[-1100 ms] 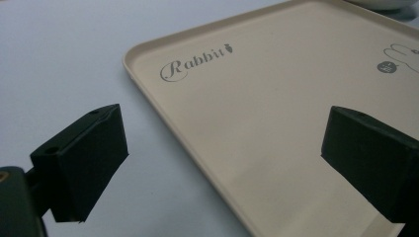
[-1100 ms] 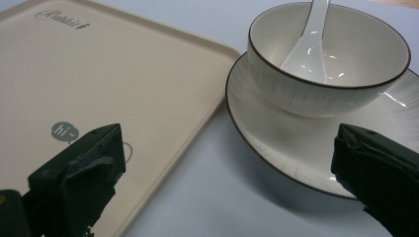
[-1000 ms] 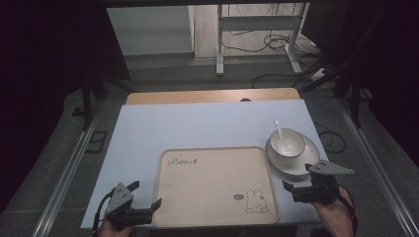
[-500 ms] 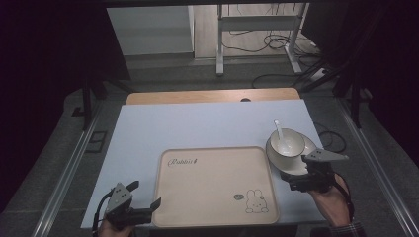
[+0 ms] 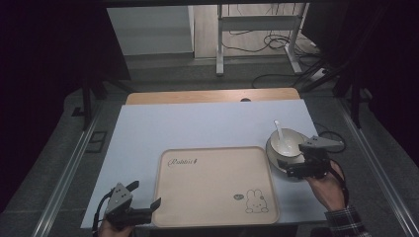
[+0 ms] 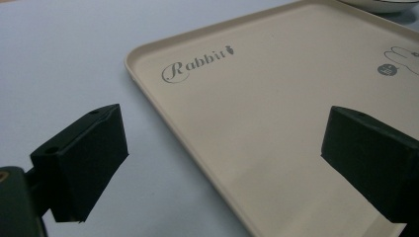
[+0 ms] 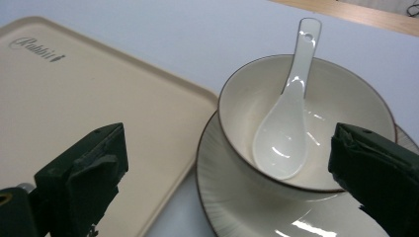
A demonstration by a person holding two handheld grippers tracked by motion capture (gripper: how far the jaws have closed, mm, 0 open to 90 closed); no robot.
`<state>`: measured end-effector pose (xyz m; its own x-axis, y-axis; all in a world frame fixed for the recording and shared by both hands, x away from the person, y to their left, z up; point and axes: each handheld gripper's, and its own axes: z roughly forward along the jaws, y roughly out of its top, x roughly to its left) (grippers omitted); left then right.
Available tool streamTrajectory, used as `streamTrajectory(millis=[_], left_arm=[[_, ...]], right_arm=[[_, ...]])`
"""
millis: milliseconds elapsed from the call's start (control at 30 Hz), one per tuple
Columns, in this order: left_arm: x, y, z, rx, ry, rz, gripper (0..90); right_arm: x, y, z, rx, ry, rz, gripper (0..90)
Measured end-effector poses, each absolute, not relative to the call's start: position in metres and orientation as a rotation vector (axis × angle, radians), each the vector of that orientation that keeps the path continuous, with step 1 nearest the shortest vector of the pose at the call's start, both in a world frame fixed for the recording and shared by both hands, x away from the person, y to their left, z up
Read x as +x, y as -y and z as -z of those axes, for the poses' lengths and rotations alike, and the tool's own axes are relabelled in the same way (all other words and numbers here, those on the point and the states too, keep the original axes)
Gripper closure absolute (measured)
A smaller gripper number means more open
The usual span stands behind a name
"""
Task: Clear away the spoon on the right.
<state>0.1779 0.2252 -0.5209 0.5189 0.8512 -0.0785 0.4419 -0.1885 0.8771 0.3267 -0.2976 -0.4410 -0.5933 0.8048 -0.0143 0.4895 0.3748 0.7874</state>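
While the right gripper [image 5: 292,170] hovers w/ jaws spread wide, nothing between them, it sits just beside the cream ceramic bowl [image 5: 285,144] at the table's right edge. This bowl stands on a pale ribbed saucer [image 7: 247,207] and holds a white glossy ceramic spoon [image 7: 284,133], handle leaning over the far rim. Left of the saucer, very near it, lies the beige plastic tray [image 5: 216,185] w/ rabbit drawing; nothing lies on it. Left gripper [image 5: 146,202] is at the tray's near-left corner, jaws apart too, holding nothing. All rests on a light-blue table [image 5: 197,123].

Beige tray [image 5: 212,182], rabbit print; white spoon [image 7: 286,128].
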Motion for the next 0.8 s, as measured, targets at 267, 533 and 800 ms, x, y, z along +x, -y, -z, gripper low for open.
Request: streamTrajectory(millis=[267, 533, 800], left_arm=[[0.178, -0.226, 0.521, 1.811, -1.079, -0.541, 3.5], [0.178, -0.226, 0.521, 1.812, -1.081, -0.541, 3.6], [0.178, -0.226, 0.521, 1.813, -1.08, -0.541, 3.7]], right_arm=[[0.342, 0.298, 0.438, 1.154, -2.256, -1.073, 3.5], [0.363, 0.295, 0.44, 1.247, -2.272, -1.003, 0.6], [0.379, 0.294, 0.441, 1.282, -2.257, -0.986, 12.4]])
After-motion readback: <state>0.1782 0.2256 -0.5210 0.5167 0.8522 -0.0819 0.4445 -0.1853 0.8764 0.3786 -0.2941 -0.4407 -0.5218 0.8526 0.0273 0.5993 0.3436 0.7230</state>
